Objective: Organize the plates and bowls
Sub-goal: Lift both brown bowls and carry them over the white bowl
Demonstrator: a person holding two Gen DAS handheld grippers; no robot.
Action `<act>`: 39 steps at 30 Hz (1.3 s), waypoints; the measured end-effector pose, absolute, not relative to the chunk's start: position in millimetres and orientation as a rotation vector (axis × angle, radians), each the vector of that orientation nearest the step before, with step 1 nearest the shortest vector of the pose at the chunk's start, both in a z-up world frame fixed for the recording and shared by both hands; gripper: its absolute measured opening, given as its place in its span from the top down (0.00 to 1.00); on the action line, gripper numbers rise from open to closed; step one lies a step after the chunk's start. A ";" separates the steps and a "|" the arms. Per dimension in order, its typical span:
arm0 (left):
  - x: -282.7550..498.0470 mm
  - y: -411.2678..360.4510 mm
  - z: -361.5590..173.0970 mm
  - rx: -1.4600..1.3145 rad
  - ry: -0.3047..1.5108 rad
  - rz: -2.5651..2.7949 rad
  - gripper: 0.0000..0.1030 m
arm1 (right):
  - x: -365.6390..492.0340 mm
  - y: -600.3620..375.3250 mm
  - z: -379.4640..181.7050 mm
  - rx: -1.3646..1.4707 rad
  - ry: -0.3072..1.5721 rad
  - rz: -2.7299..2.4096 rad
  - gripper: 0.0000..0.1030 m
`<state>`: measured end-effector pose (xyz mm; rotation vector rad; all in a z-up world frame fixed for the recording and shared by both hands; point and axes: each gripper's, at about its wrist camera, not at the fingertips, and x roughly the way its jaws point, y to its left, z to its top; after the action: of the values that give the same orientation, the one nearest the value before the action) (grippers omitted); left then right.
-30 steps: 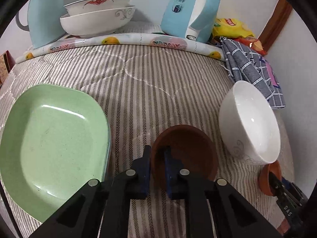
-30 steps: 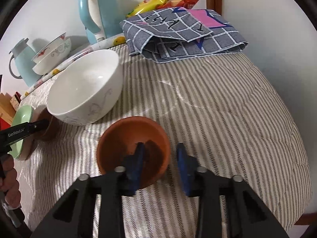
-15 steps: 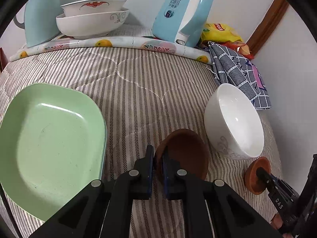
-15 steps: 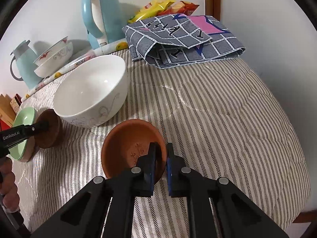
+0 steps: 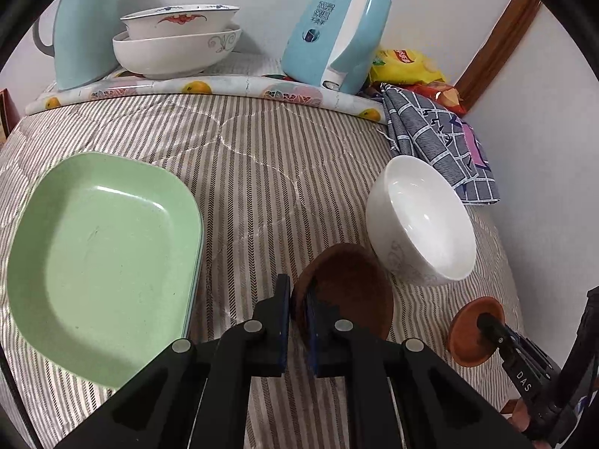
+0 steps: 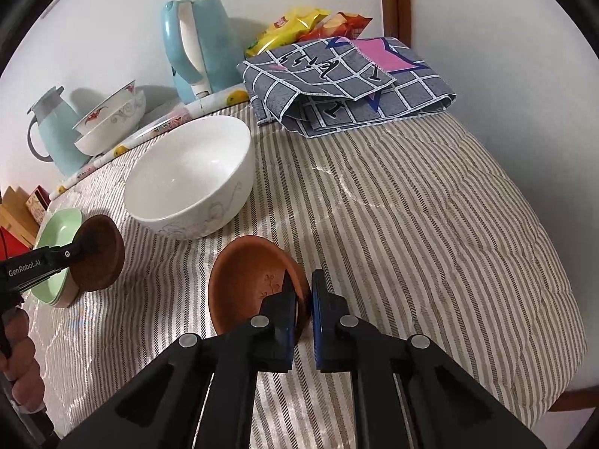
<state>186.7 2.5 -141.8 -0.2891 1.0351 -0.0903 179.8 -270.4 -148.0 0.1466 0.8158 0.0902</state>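
My left gripper [image 5: 298, 301] is shut on the rim of a dark brown saucer [image 5: 352, 292], held tilted above the striped cloth; it also shows in the right wrist view [image 6: 99, 252]. My right gripper [image 6: 304, 293] is shut on the rim of a terracotta saucer [image 6: 251, 284], lifted and tilted; it also shows in the left wrist view [image 5: 473, 331]. A white bowl [image 5: 421, 220] stands between the two saucers. A stack of green plates [image 5: 101, 258] lies at the left.
At the back stand two stacked patterned bowls [image 5: 176, 43], a blue thermos jug [image 5: 80, 24] and a blue kettle [image 5: 337, 33]. A folded checked cloth [image 6: 348, 82] and snack bags [image 6: 299, 24] lie by the wall. The table edge [image 6: 561, 355] is at the right.
Both grippers closed on their saucers' rims and lifted them off the cloth. Both saucers now hang tilted in the jaws.
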 end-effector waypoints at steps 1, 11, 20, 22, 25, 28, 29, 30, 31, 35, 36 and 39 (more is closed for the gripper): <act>185.1 2.8 -140.2 -0.290 1.032 -0.091 0.92 | 177.7 -270.9 -146.6 0.151 0.813 0.091 0.93; 170.9 3.0 -111.4 -0.283 0.984 -0.108 0.92 | 159.8 -270.0 -119.8 0.156 0.762 0.082 0.93; 162.5 7.5 -84.7 -0.262 0.948 -0.116 0.92 | 149.6 -265.6 -94.6 0.161 0.717 0.069 0.93; 161.5 8.9 -79.5 -0.256 0.942 -0.117 0.92 | 149.3 -262.7 -89.1 0.154 0.712 0.066 0.93; 159.9 13.3 -72.1 -0.258 0.931 -0.113 0.92 | 149.8 -258.2 -81.1 0.142 0.703 0.064 0.93; 160.3 17.7 -66.9 -0.262 0.922 -0.112 0.92 | 148.8 -252.8 -73.4 0.137 0.689 0.069 0.93; 160.5 19.6 -65.2 -0.262 0.919 -0.110 0.92 | 149.3 -251.4 -71.7 0.134 0.686 0.067 0.93; 160.6 21.2 -63.9 -0.264 0.917 -0.109 0.92 | 150.4 -249.7 -69.9 0.132 0.684 0.066 0.93; 161.1 23.8 -62.6 -0.267 0.914 -0.108 0.92 | 152.1 -247.9 -68.3 0.132 0.683 0.067 0.93; 164.7 34.9 -59.6 -0.274 0.907 -0.094 0.92 | 159.6 -240.1 -64.9 0.126 0.686 0.071 0.93; 165.9 37.9 -59.5 -0.277 0.907 -0.091 0.92 | 162.4 -237.7 -63.9 0.124 0.686 0.073 0.93; 170.6 50.6 -59.1 -0.288 0.902 -0.071 0.92 | 171.3 -229.5 -61.7 0.111 0.687 0.080 0.93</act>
<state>170.6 50.6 -59.1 -0.2881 0.9016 -0.0714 171.3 -229.5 -61.7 0.1110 0.6866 0.0796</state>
